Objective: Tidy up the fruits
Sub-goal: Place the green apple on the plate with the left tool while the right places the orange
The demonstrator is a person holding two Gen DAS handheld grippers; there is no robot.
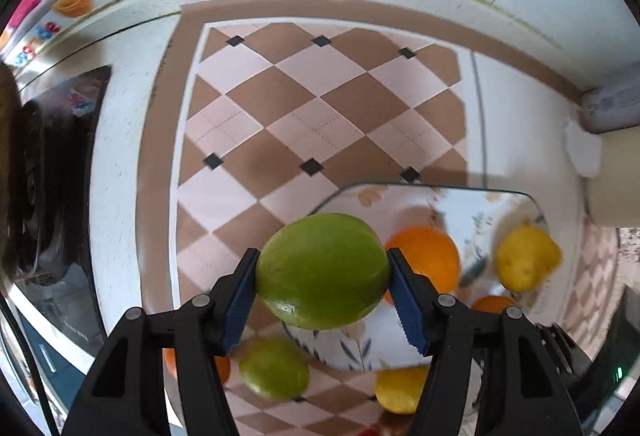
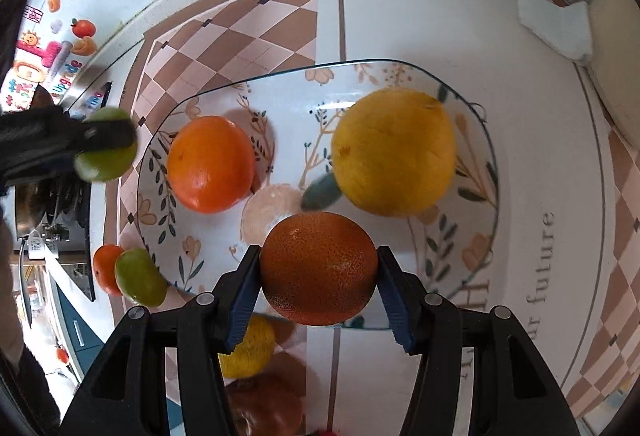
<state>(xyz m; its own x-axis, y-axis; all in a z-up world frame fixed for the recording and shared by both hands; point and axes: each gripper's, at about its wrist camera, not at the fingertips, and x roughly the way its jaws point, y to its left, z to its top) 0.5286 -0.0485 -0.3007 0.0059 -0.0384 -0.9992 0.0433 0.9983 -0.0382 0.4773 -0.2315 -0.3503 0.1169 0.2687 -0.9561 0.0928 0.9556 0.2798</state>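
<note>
1. Two fruits already lie in the floral plate [image 1: 516, 195] as the left wrist view shows it: an orange [image 1: 430, 256] and a yellow lemon [image 1: 526, 258]. The left tongs [image 1: 322, 274] are closed on a green lime [image 1: 322, 270], held above the bench [image 1: 120, 155] just left of the plate. Below them, on the checkered mat [image 1: 300, 95], wait a second lime [image 1: 274, 368] and another yellow fruit [image 1: 400, 388].

2. From the right wrist view, the right tongs [image 2: 318, 270] grip a dark orange [image 2: 318, 268] over the near part of the plate [image 2: 490, 155]. The plate holds the bright orange [image 2: 210, 163] and the lemon [image 2: 394, 151], well apart. Off the plate's left rim sit a lime [image 2: 140, 278] touching a small orange fruit [image 2: 105, 268]; a yellow fruit [image 2: 250, 350] and a reddish one [image 2: 268, 404] lie nearer.

3. Judged from this, the sorting is roughly a third done: two placed, two in hand, at least four left.
</note>
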